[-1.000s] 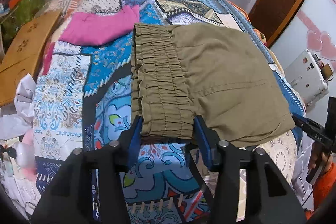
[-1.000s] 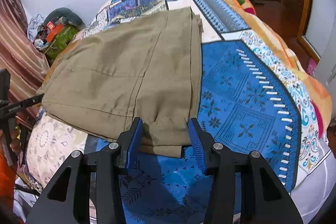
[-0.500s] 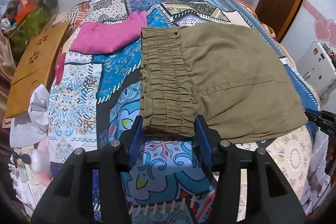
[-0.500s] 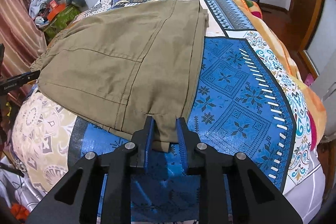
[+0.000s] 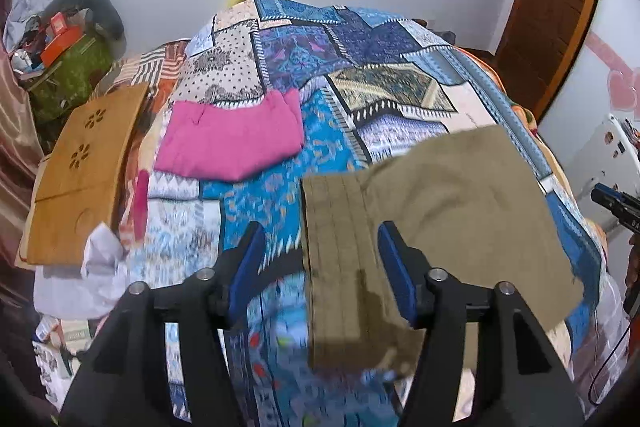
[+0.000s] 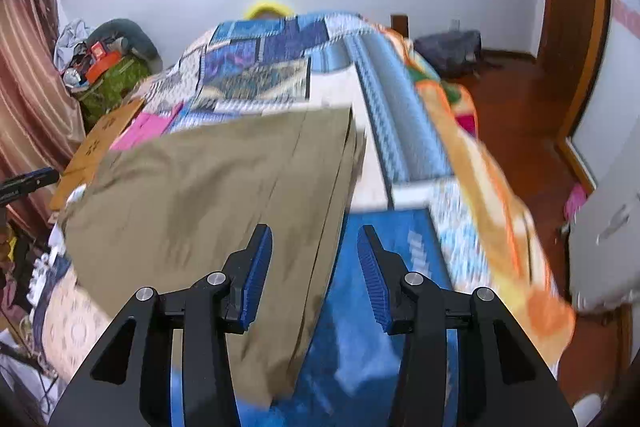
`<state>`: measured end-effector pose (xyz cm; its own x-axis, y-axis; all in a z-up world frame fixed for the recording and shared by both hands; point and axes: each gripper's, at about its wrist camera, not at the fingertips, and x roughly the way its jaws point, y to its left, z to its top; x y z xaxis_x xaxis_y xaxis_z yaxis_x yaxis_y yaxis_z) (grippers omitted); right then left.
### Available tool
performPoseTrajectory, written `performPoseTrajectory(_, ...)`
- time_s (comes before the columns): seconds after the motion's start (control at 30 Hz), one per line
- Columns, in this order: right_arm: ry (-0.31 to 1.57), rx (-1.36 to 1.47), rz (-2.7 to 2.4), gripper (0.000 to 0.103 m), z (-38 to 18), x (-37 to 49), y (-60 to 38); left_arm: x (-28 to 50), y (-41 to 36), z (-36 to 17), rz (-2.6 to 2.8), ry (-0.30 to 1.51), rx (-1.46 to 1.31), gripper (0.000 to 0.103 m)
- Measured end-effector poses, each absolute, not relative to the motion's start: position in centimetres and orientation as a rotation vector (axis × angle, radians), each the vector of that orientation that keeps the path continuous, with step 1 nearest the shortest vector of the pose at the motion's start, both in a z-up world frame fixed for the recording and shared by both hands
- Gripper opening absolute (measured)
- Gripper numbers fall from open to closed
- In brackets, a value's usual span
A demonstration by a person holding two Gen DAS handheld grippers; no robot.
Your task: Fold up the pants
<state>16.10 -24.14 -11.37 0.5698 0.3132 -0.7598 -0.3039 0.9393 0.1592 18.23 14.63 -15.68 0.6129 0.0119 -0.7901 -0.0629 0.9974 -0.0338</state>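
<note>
Now both tools are standing open with jaws just widening, the left tool (image 5: 322, 263) over the waistband corner and the right tool (image 6: 314, 269) over the opposite corner of the folded khaki pants (image 5: 460, 211) lying along the bed's (image 5: 248, 203) near edge, gripping nothing.

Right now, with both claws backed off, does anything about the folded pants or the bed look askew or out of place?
Nothing stands out. The olive pants lie folded flat on the patchwork bedspread, edges stacked neatly. Both the left claw and right claw have just been opening, pressing nothing. The pink garment sits folded, apart from the pants.
</note>
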Motion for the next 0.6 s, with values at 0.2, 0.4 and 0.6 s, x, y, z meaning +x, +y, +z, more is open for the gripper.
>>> performPoseTrajectory(0.2,0.896,-0.016,0.371,0.041,-12.1,21.8,-22.5,23.0,15.0,-17.9,0.032,0.964,-0.055,0.063)
performPoseTrajectory(0.4,0.935,-0.043,0.391,0.041,-14.3,27.2,-20.8,26.2,15.4,-21.0,-0.005,1.035,-0.096,0.063)
performPoseTrajectory(0.6,0.990,-0.088,0.402,0.041,-17.2,32.1,-18.9,28.2,15.3,-23.2,-0.055,1.080,-0.104,0.063)
